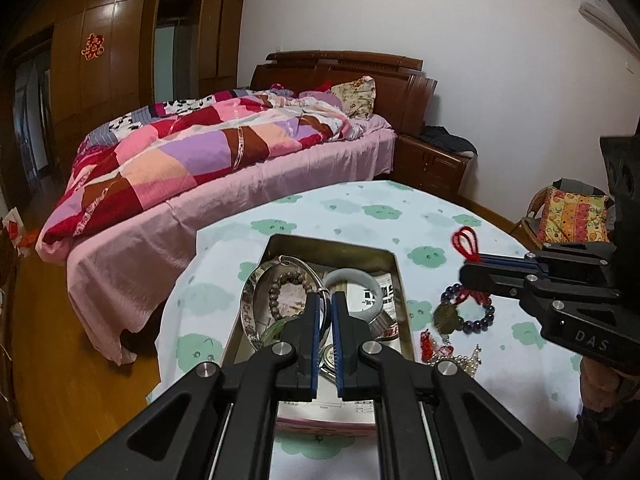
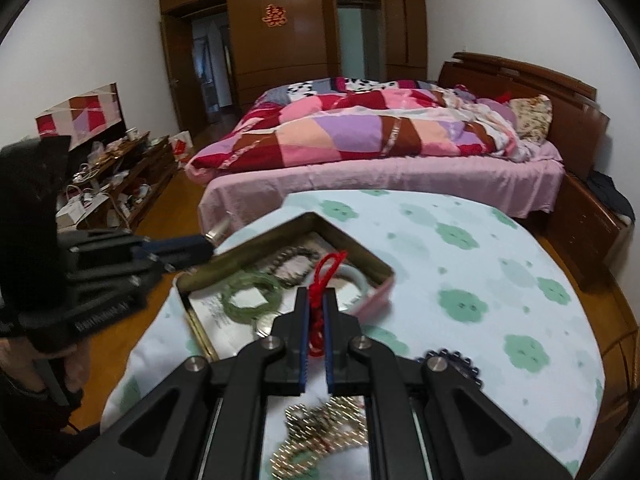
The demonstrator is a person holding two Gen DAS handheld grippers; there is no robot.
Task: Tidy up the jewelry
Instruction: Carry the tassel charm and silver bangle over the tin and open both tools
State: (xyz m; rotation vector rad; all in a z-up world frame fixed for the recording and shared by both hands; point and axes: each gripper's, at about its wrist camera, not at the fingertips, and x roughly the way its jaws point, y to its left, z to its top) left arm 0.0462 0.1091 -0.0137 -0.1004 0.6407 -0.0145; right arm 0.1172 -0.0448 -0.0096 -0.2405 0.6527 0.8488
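Left wrist view: left tongs (image 1: 325, 300) are pinched narrow, and a thin silver ring (image 1: 305, 270) seems caught at their tips; hard to confirm the pads press on it. They sit above the open metal tin (image 1: 394, 276) on the round bench (image 1: 440, 216) with its green-patterned cloth. Inside the tin: a wide silver bangle (image 1: 249, 312), a brown bead bracelet (image 1: 290, 284), a pale jade bangle (image 1: 374, 292). Off to the right, the right tongs (image 1: 466, 266) are clamped on a red cord (image 1: 464, 242), whose loop sticks up past the tips. Left on the cloth beside the tin: a dark purple bead bracelet (image 1: 484, 316) with a brass pendant, a small red charm (image 1: 428, 344), and a pile of gold bead chain (image 1: 460, 360).

Right wrist view: right tongs (image 2: 317, 304) are shut on the red cord (image 2: 326, 270), the strand running down between the pads. The tin (image 2: 240, 248) lies just ahead, with a green bead string (image 2: 250, 290) in it. Left tongs (image 2: 200, 246) hover at the tin's far-left rim, blurred. Gold bead chain (image 2: 320, 436) lies on the cloth under the right tongs; the dark bracelet (image 2: 460, 360) is just beside them.

Step in hand, as I judge it: carrying the red-corded piece toward the tin. Next move calls for getting the cord over the tin's open space and opening the tongs, clear of the left tongs and without snagging the cord. At least 3 loose pieces remain on the bench.
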